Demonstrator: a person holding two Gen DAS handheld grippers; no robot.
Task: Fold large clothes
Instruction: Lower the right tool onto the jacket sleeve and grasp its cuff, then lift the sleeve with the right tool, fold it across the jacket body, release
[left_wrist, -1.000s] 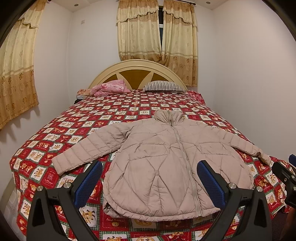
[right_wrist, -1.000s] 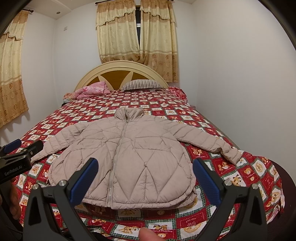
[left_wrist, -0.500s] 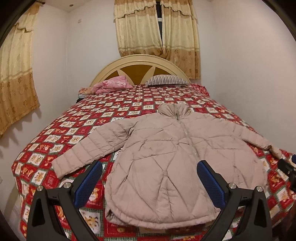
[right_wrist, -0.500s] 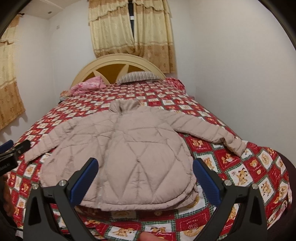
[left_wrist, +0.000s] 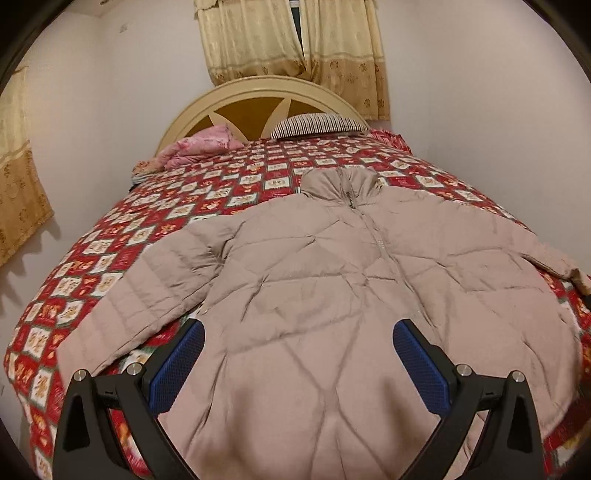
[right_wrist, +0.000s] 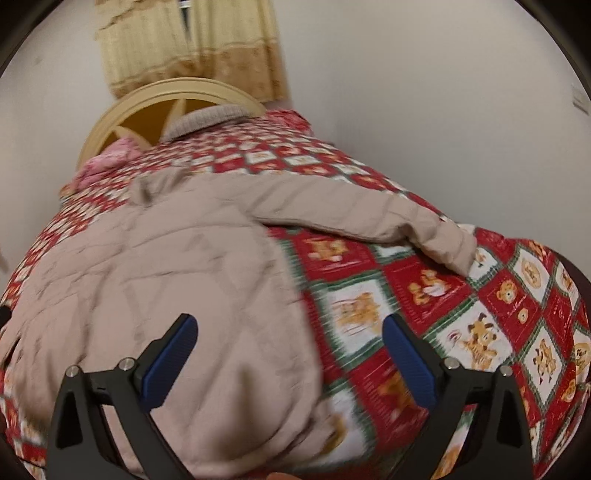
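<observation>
Presently the jacket (left_wrist: 332, 280) lies flat on the bed (left_wrist: 155, 236), front up, zip closed, collar toward the headboard (left_wrist: 258, 99) and hem toward you. Both sleeves are spread outward; none of it is folded. One sleeve (left_wrist: 147, 291) runs down toward the bed's left edge; the other sleeve (right_wrist: 369, 210) stretches across the patterned cover to a cuff (right_wrist: 450, 247) near the right edge.

Your left tool (left_wrist: 299, 363) hangs over the lower body of the jacket, fingers wide apart, nothing between them. Your right tool (right_wrist: 290, 360) is likewise spread and empty, poised over the jacket's right hem edge where it meets the cover. The right view is blurred, so whether either pad touches fabric cannot be confirmed.

Assessment: you are at the approach stage of the first fold; no grasp is made. The next move likely calls for a grip on one sleeve or side edge, then carrying it across the body. The padded fabric is thick and springy, so take a full bite of it and close firmly, or it may slip.

Pillows (left_wrist: 317, 123) at the headboard lie well apart from the work.
</observation>
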